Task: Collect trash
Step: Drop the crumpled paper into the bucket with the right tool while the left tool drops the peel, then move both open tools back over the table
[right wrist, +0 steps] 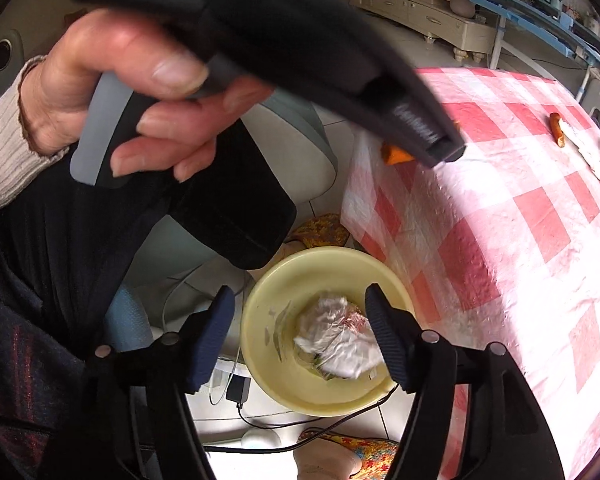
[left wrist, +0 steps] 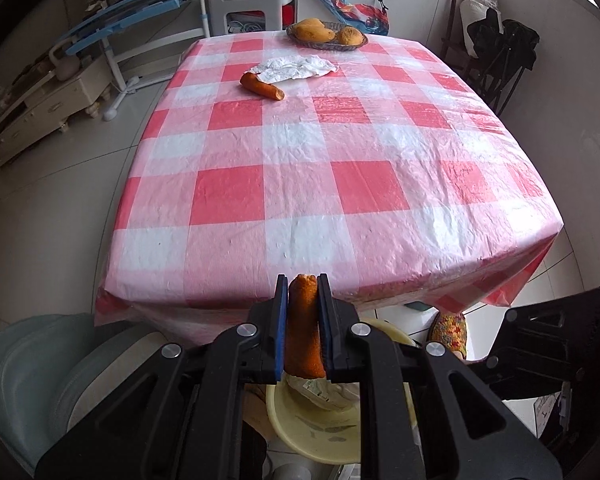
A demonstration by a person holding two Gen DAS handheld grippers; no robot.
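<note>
My left gripper (left wrist: 303,284) is shut on an orange carrot piece (left wrist: 304,328), held off the near table edge above a yellow basin (left wrist: 320,436). In the right wrist view the carrot's tip (right wrist: 398,157) pokes out under the left gripper's body. My right gripper (right wrist: 300,300) is open and empty above the yellow basin (right wrist: 268,312) on the floor, which holds crumpled white and foil wrappers (right wrist: 338,338). On the table lie another carrot piece (left wrist: 262,86) and a crumpled white tissue (left wrist: 296,68); both also show in the right wrist view, the carrot (right wrist: 557,130) and the tissue (right wrist: 588,150).
The table has a red-and-white checked plastic cloth (left wrist: 320,168). A woven plate of yellow fruit (left wrist: 327,34) stands at its far edge. A grey chair (left wrist: 40,376) is at the near left. Cables and a black adapter (right wrist: 238,394) lie on the floor by the basin.
</note>
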